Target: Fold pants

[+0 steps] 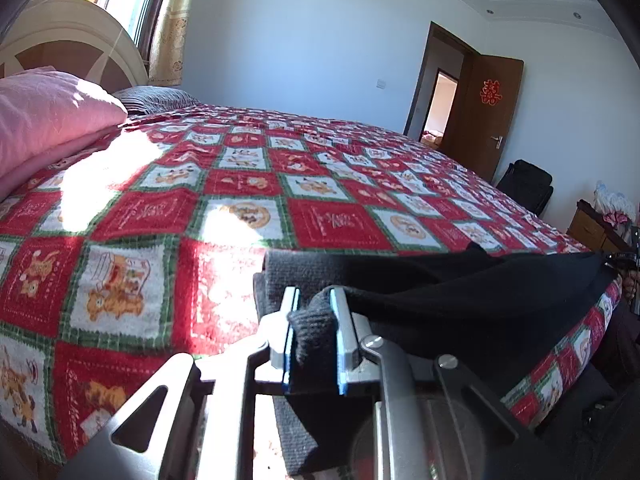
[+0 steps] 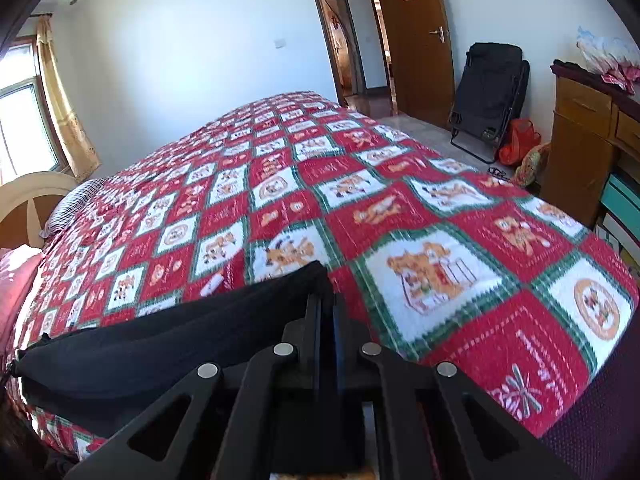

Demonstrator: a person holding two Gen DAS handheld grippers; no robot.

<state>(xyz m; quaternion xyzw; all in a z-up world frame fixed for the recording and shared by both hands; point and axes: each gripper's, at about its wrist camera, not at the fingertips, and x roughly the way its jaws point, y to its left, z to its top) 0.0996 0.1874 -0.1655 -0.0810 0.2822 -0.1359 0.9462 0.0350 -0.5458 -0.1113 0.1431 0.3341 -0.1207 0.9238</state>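
Across the red-checked bedspread (image 1: 248,184) of a white-walled bedroom, your left gripper (image 1: 314,320) and right gripper (image 2: 326,312) each pinch one pair of black pants (image 1: 460,292).

A red, white and green checked quilt (image 1: 248,184) covers the bed; a pink pillow (image 1: 44,116) lies at its head end, a striped grey pillow (image 1: 156,98) beside it.

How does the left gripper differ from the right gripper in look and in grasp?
The left gripper is silver metal; the right gripper is black. Between the left one's fingers a thick wad of the black pants shows; the right one's fingers stand almost together on a thin edge. Both are shut on the pants, near the quilt's edge.
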